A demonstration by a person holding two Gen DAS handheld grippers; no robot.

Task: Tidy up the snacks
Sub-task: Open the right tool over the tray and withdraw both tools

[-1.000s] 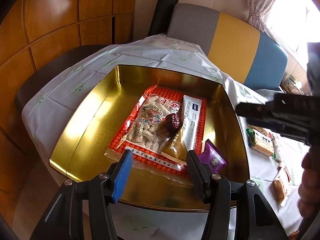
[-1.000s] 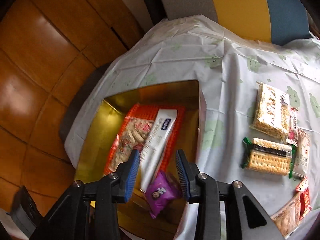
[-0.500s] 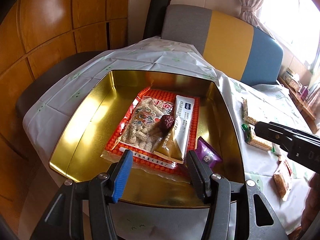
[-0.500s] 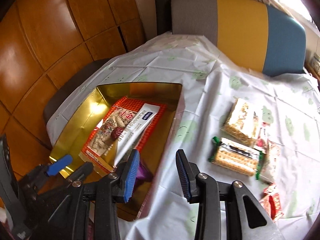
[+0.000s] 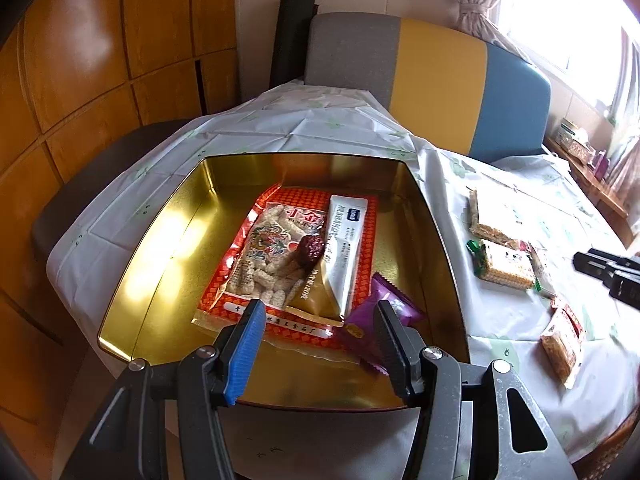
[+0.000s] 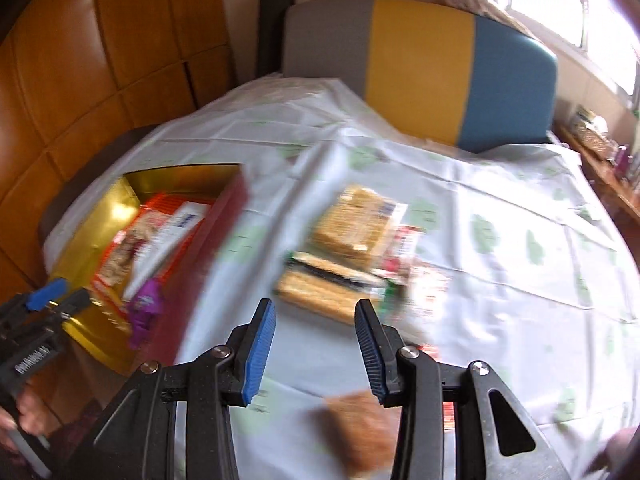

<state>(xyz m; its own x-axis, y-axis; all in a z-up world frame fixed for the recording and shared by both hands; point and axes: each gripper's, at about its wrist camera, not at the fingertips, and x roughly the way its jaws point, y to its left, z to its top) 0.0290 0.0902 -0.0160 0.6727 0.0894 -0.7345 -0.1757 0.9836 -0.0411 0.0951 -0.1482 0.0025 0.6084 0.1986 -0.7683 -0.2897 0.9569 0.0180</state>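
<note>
Item 1: gold tin [image 5: 132, 280], open, on the table's pale printed cloth [image 5: 304, 132]. Contents: a red-bordered bag of puffed sticks [image 5: 272, 256] lying flat at the tin's centre; a white sachet [image 5: 346, 248] laid over the bag's 3 o'clock edge; a dark red date [image 5: 310, 249] resting between bag and sachet; a purple wrapped sweet [image 5: 384, 316] at the tin's 5 o'clock corner.

Item 2: left gripper [image 5: 316, 344], over the tin's 6 o'clock rim, tongs spread apart, nothing between them. The purple sweet showed just beyond its right finger; contact could not be told.

Item 3: loose snacks on the cloth, at 3 o'clock from the tin. A clear-wrapped cracker stack [image 5: 494, 216] farthest from the camera; a green-ended cracker pack [image 5: 506, 266] just nearer; a small red-trimmed biscuit packet [image 5: 562, 344] nearest, apart from the other two.

Item 4: right gripper [image 6: 316, 344], above the cloth at 6 o'clock from the cracker packs, tongs parted and holding nothing. Its view was heavily blurred; a brown snack [image 6: 356, 428] lay under its right finger, kind not legible.

Item 5: bench back in grey, yellow and blue [image 5: 436, 80] at 12 o'clock behind the table.
</note>
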